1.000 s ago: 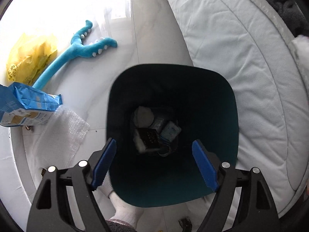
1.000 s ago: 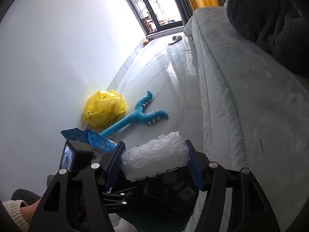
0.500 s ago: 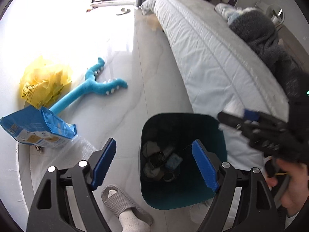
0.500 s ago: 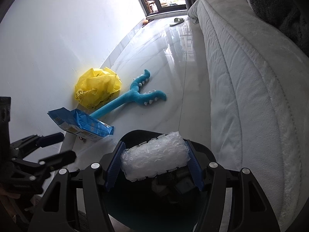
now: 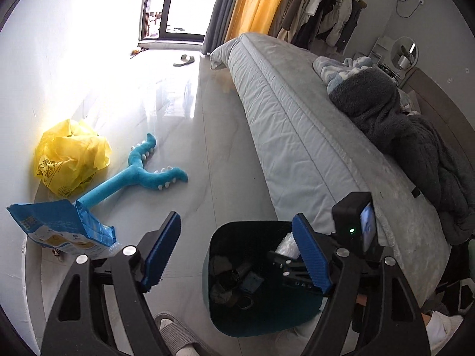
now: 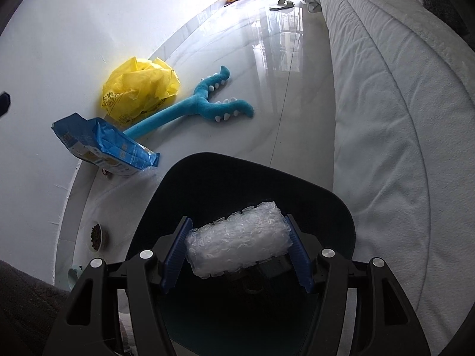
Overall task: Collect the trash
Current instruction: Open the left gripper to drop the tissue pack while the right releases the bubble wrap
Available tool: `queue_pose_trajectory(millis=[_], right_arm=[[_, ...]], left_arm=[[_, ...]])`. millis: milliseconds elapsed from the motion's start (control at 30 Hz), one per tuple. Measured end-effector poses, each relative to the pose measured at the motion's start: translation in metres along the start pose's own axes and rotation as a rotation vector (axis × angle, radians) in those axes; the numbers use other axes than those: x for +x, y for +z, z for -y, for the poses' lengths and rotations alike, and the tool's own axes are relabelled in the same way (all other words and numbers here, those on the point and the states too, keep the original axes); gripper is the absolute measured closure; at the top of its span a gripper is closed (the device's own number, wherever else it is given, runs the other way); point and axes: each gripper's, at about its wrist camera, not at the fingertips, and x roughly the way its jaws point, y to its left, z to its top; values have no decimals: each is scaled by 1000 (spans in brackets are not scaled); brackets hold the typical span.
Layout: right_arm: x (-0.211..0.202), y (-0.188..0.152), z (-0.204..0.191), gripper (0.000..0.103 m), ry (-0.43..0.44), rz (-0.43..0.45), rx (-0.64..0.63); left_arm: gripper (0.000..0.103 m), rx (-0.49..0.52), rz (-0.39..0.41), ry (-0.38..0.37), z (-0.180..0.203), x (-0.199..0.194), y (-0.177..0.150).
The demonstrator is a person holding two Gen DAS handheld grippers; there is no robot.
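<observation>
Yellow bag [image 5: 71,160], print unreadable

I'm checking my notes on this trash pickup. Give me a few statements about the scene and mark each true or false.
1. The right gripper clamps a wad of bubble wrap above the dark bin. True.
2. The left gripper holds the blue snack bag. False: its jaws hold nothing; the bag lies on the floor.
3. The bin is empty. False: scraps lie at its bottom.
4. A yellow plastic bag lies by the wall beside a blue plush toy. True.
</observation>
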Motion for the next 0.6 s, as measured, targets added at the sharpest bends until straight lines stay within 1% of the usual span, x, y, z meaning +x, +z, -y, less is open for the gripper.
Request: queue_pose_trajectory(millis=[133,200,233,267,333,433,600], right_arm=[[10,-7,-1,39,-28,-40,-18],[14,-10,1,33,-42,-65,-19],[15,-12,1,25,-49,-77,-18],[14,-14,1,22,-54,-78,-18],[10,-15,1,21,-53,-80,-20],[-3,-17,-3,16,-45,-61,-35],[-34,-16,-7,16,2,2,-51]], left_arm=[[26,29,58,-7,10,-16,7],[26,38,83,-11,14,-22,11],[26,40,95,-15,16,-26,13],[26,38,108,-20,19,-29,15],[26,33,130,-31,21,-35,19],[26,28,170,-45,28,-44,28],[26,45,237,-41,40,-57,39]])
